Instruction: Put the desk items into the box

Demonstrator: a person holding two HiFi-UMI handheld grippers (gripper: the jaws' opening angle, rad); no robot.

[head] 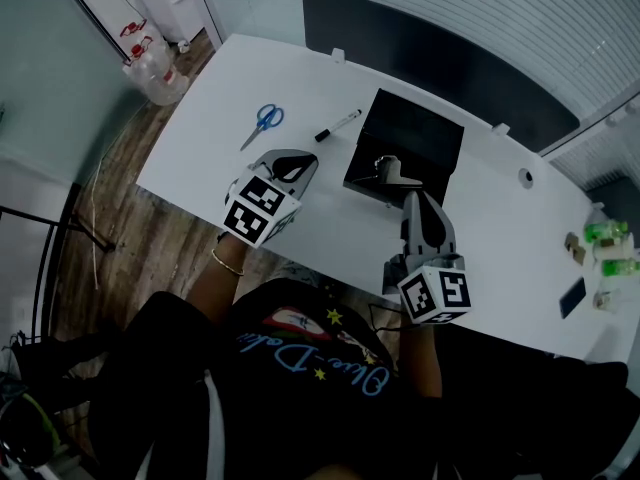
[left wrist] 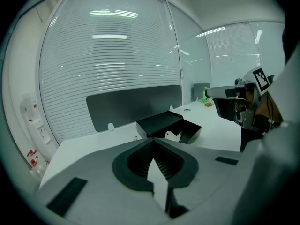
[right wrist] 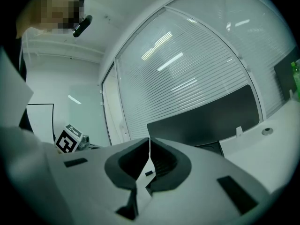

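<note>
Blue-handled scissors (head: 264, 123) and a marker (head: 338, 125) are shown on the white worktop (head: 480, 238), left of the open black box (head: 415, 128). The left hand-held gripper (head: 306, 160) and right hand-held gripper (head: 415, 197) are closed, empty. The marker is judged light and stiff, best gripped mid-barrel.

**Desk Layout Around the Box**

The box (head: 415, 128) is sitting mid-desk (head: 500, 228). The marker (head: 338, 125) is lying just left of it and the scissors (head: 263, 124) further left. The panel (head: 430, 58) is standing along the far edge behind them. The left gripper (head: 300, 158) is hovering before the marker, and the right gripper (head: 418, 200) before the box.
</note>
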